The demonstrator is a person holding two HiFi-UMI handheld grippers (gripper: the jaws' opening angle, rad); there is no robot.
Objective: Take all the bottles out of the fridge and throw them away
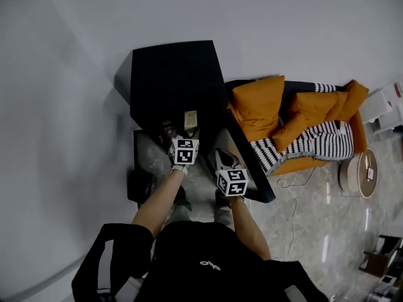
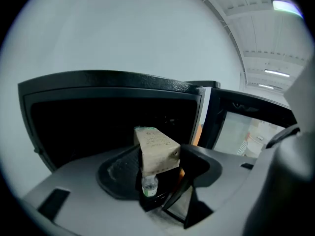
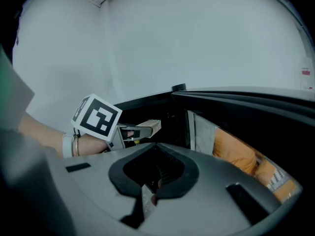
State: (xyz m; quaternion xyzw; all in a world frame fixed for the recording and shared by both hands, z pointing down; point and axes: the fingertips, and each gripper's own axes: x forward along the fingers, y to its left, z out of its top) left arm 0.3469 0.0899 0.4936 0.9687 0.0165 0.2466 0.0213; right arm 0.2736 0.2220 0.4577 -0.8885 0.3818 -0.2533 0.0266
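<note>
The left gripper (image 1: 187,133) was held out at the mouth of the fridge (image 1: 176,74), pointing shallowly downward on a bare, nearly straight left forearm (image 1: 157,200). A white wristband (image 3: 67,145) sat on that wrist, just behind the black-and-white marker cube (image 3: 97,116). The left jaws stood wide and were clamped on the carton (image 2: 156,149), with one dark pad against each side face. The carton was a beige, matt, rectangular paper pack with faint print and a folded top edge. It was tilted so that its far end rose toward the fridge opening. The right gripper (image 1: 221,160) was held lower and nearer the body, beside the open door (image 1: 252,165). It also pointed shallowly downward, on a bent right forearm (image 1: 249,225). The right jaws were closed together with nothing between them. The bottle (image 2: 149,186) was small, clear and round, with a pale label. It showed directly under the carton, between the left jaws and against the dark fridge interior. What carried it could not be determined. The fridge was a glossy black box with a hinged door swung open to the person's right. An orange sofa (image 1: 302,112) with a striped throw (image 1: 315,143) stood beyond the door.
</note>
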